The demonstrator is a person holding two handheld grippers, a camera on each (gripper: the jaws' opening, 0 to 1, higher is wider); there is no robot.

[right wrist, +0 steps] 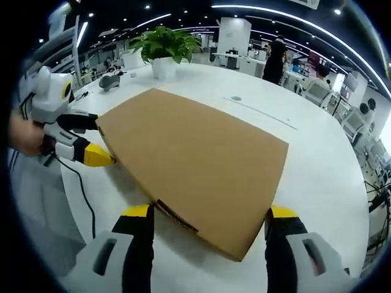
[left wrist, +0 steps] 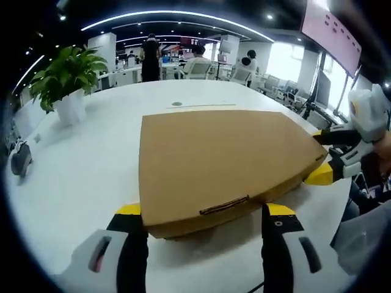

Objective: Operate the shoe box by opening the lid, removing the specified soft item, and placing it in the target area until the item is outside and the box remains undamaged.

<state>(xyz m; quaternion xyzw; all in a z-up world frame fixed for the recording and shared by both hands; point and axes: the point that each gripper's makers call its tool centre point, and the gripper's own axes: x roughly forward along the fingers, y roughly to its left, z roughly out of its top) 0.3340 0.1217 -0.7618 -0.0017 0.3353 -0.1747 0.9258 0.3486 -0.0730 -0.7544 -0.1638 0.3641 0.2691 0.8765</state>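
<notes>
Shoe box (left wrist: 220, 165) sat flat on a smooth, glossy white surface (left wrist: 85, 177), lid still down. Plain brown cardboard, matte, clean sharp edges; fisheye bent it into a wedge shape. A narrow dark slot or tab showed on the front edge in left gripper view. In right gripper view the same box (right wrist: 195, 165) ran diagonally, w/ a dark strip along the near edge.

Left claw (left wrist: 204, 213) was spread wide, jaws either side of the near box edge, not pinching. Jaws were black w/ yellow tips, grey-white plastic bodies lower down. Right claw (right wrist: 211, 217) was likewise wide open, straddling the near corner of the box; same black arms, yellow pads. Whether the tips touched cardboard — couldn't tell.

Each claw also showed in the other's view: the right one (left wrist: 324, 174) came in from the right w/ a yellow tip at the box's side edge, held by a hand (left wrist: 382, 152); the left one (right wrist: 101, 157) came in from the left, yellow tip right at the box corner, a hand (right wrist: 24, 135) gripping it, black cable (right wrist: 82, 195) trailing over the surface.

A potted plant (left wrist: 67, 79), leafy green in a white pot, stood toward the far side, well apart from the box. A small grey rounded object (left wrist: 20, 160) lay near the surface rim. Beyond was an open office, people (left wrist: 149, 58) in the distance, curved ceiling light strips.
</notes>
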